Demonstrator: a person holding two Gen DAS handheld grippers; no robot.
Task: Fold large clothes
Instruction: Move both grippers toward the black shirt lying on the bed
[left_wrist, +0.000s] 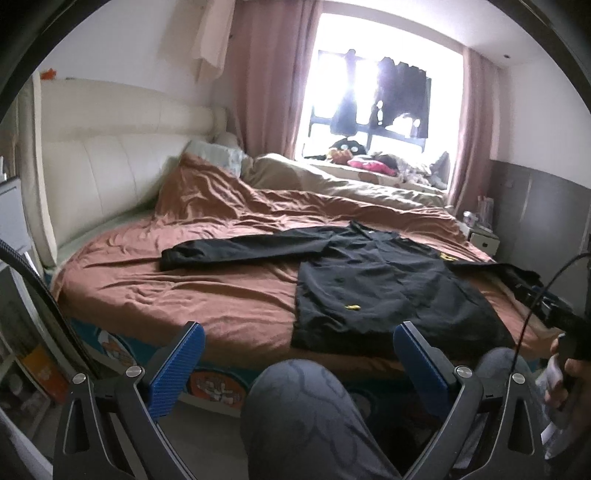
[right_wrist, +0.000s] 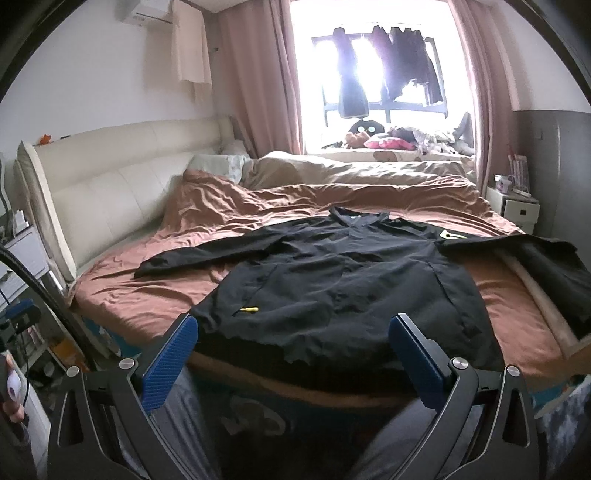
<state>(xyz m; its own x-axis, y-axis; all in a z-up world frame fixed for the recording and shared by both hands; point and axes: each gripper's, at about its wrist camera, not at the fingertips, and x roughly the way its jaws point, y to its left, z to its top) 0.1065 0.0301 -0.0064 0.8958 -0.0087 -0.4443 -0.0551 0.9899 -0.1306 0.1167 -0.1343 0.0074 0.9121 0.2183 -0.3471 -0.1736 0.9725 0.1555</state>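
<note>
A large black jacket (left_wrist: 388, 291) lies flat and spread out on the brown bed sheet (left_wrist: 192, 288), hem toward me, both sleeves stretched sideways. It fills the middle of the right wrist view (right_wrist: 343, 273). A small yellow zip pull (right_wrist: 248, 308) shows near its hem. My left gripper (left_wrist: 297, 354) is open and empty, held off the bed's near edge above the person's knee. My right gripper (right_wrist: 293, 350) is open and empty, just short of the jacket's hem. The right gripper also shows at the right edge of the left wrist view (left_wrist: 550, 306).
A cream headboard (left_wrist: 110, 166) stands at the left. A beige duvet (right_wrist: 369, 171) and pillows lie at the far side under the window. A white nightstand (right_wrist: 517, 206) is at the right. Shelves with clutter (left_wrist: 33, 362) stand at the left of the bed.
</note>
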